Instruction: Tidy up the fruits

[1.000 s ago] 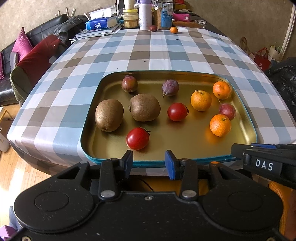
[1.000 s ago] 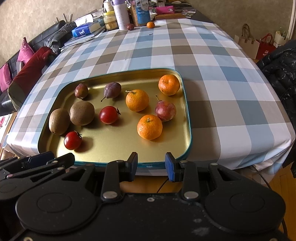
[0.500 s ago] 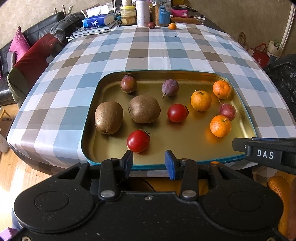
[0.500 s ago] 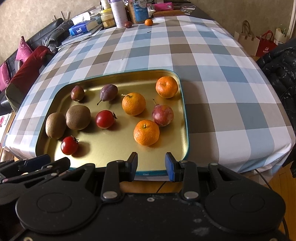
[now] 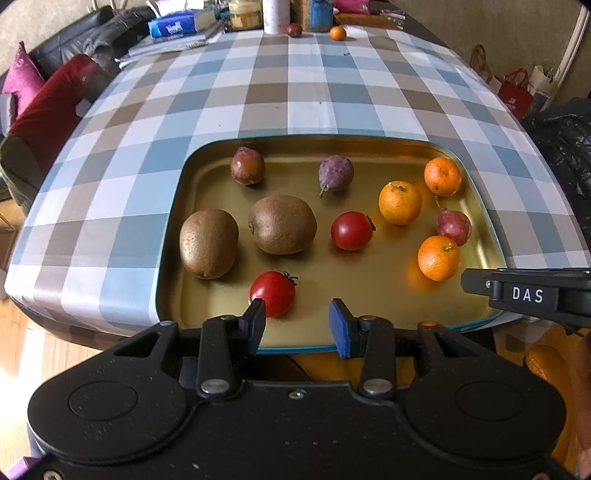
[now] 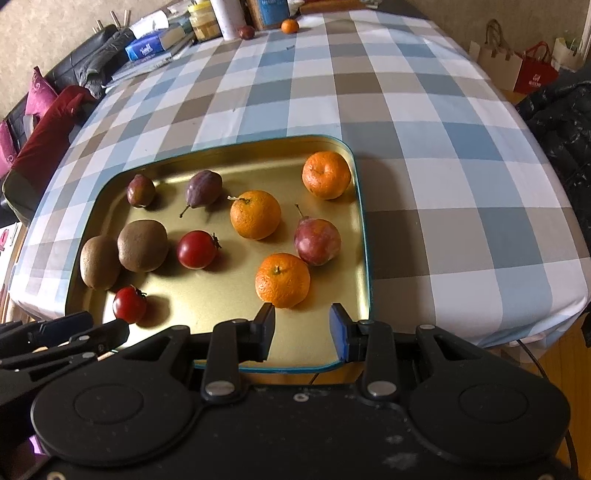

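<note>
Gold tray [image 5: 369, 147] sits at the near edge of the checked desk [image 5: 295, 92], holding all the sorting fruit.

- Left half of the tray: two kiwis [image 5: 208, 243] side by side, long axes running roughly near-to-far.
- Tomatoes: one near [image 5: 272, 293], one at centre [image 5: 351, 230].
- Far row: two purple-red fruits [image 5: 247, 165], apart from each other. A third [image 6: 317, 241] lies at right, among three mandarins [image 6: 282, 280].
- Far end of the desk: a stray mandarin [image 6: 289, 26] and a dark fruit [image 6: 246, 32], off the tray beside bottles and jars.

Kinds are only partly grouped; tomatoes and purple fruits are split.

Left gripper [image 5: 297, 321]: fingers spread, nothing between them, hovering over the near rim. The near tomato lies just ahead, slightly left of its centreline, partly behind the left fingertip.

Right gripper [image 6: 303, 330]: also spread and empty. The near mandarin lies straight ahead, a little left of centre, close to the left fingertip.

Judgement: each gripper has its nearest fruit almost in line. The round fruits give no preferred grasp axis; the kiwis would want a pinch across the short axis. They fall to the left gripper.
</note>
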Available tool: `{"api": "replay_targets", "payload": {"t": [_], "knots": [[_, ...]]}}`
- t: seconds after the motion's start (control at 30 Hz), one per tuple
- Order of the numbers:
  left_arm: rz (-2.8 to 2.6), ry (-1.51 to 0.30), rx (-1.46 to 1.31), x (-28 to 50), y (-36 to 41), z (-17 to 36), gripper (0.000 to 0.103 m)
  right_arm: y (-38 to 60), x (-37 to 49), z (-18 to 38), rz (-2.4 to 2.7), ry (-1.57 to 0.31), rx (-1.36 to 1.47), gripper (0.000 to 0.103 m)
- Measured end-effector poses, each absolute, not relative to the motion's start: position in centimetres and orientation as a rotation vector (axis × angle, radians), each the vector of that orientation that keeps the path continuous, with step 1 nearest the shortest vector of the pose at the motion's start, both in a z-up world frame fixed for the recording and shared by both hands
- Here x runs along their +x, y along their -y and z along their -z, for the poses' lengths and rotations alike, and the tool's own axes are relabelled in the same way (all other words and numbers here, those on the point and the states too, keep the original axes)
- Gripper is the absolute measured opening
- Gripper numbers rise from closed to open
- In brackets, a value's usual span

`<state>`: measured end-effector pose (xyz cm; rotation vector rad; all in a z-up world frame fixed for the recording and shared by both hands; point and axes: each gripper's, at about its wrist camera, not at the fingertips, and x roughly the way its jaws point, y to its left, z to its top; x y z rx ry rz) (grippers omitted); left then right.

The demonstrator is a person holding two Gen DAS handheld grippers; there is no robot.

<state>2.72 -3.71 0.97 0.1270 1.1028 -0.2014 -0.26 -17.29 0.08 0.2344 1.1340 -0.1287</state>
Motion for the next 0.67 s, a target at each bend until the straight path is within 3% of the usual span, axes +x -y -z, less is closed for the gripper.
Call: {"api": "replay_targets", "payload": {"t": [0.67], "knots": [[0.273,-1.253,0.189,7.0,3.9,-0.7,0.049,18.7,4.4,-0.5,0.051,-1.29,0.266,0.036]]}}
